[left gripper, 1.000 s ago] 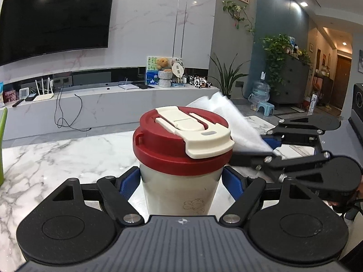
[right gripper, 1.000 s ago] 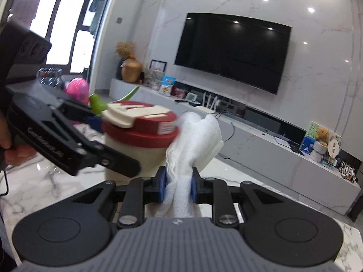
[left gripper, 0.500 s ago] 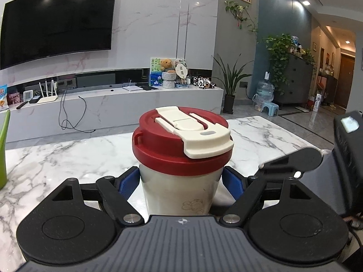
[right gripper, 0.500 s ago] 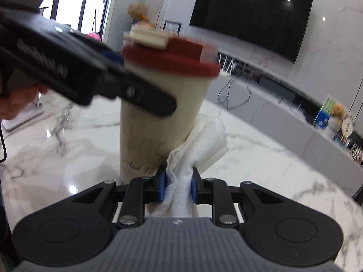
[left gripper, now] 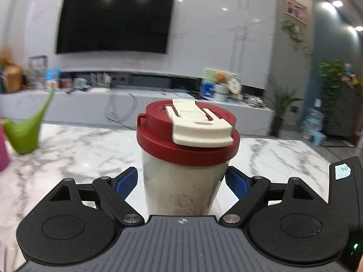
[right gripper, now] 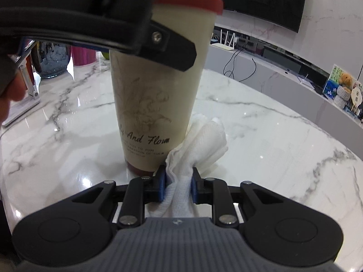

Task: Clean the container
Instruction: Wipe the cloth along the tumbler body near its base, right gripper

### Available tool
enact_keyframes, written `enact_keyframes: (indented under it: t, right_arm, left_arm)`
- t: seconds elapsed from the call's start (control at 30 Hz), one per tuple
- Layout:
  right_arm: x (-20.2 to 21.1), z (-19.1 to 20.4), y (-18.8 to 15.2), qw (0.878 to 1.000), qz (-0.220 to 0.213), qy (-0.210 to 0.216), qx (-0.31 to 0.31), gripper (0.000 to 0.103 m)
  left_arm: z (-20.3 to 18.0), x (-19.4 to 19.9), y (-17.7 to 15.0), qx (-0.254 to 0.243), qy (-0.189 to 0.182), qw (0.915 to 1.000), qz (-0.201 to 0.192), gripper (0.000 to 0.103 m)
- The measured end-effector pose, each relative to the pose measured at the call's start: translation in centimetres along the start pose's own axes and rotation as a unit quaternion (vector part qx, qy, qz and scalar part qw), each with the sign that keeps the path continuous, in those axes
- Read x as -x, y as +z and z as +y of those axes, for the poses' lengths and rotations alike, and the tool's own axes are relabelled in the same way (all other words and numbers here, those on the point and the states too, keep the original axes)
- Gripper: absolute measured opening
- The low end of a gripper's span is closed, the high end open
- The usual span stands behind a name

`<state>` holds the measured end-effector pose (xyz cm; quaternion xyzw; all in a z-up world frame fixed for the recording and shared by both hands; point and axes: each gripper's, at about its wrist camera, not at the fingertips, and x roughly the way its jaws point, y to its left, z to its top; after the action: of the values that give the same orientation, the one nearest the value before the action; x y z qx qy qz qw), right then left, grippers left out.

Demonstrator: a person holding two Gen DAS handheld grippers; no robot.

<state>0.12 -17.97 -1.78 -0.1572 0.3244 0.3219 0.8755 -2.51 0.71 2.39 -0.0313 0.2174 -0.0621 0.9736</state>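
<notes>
A cream tumbler (left gripper: 179, 176) with a red lid (left gripper: 188, 151) and a cream flip tab stands upright on the marble table (right gripper: 272, 136). My left gripper (left gripper: 181, 180) straddles its upper body. Its jaws are opening, and the blue pads (left gripper: 127, 181) stand a little off the tumbler's sides. In the right wrist view the tumbler (right gripper: 156, 104) shows its printed wall, and a left finger (right gripper: 168, 47) crosses it high up. My right gripper (right gripper: 177, 181) is shut on a bunched white cloth (right gripper: 202, 140), which lies against the tumbler's base on its right side.
A green watering can (left gripper: 25, 133) and a pink object (left gripper: 3, 156) sit at the table's left. In the right wrist view a glass vase (right gripper: 53, 61), a pink cup (right gripper: 82, 55) and a white stand (right gripper: 25, 95) lie behind the tumbler. A hand (right gripper: 9, 97) shows at the left.
The left jaws have spread off the tumbler's sides and that view has swung left. The right gripper with the cloth has sunk from lid height to the tumbler's base.
</notes>
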Motion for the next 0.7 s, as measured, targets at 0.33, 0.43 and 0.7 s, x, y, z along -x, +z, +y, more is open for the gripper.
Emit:
enact_keyframes:
  t: [0.33, 0.43, 0.7]
  right_arm:
    - [-0.4, -1.1, 0.2, 1.000, 0.007, 0.010, -0.021, 0.024]
    - [-0.3, -1.5, 0.4, 1.000, 0.007, 0.013, -0.026, 0.024]
    - [2.9, -3.8, 1.6, 0.997, -0.068, -0.022, -0.030, 0.024]
  left_arm:
    - [-1.3, 0.5, 0.4, 0.000, 0.029, 0.9994, -0.017, 0.078]
    - [-1.0, 0.7, 0.4, -0.006, 0.015, 0.9997, -0.017, 0.078]
    - [1.2, 0.4, 1.0, -0.037, -0.063, 0.9973, -0.001, 0.077]
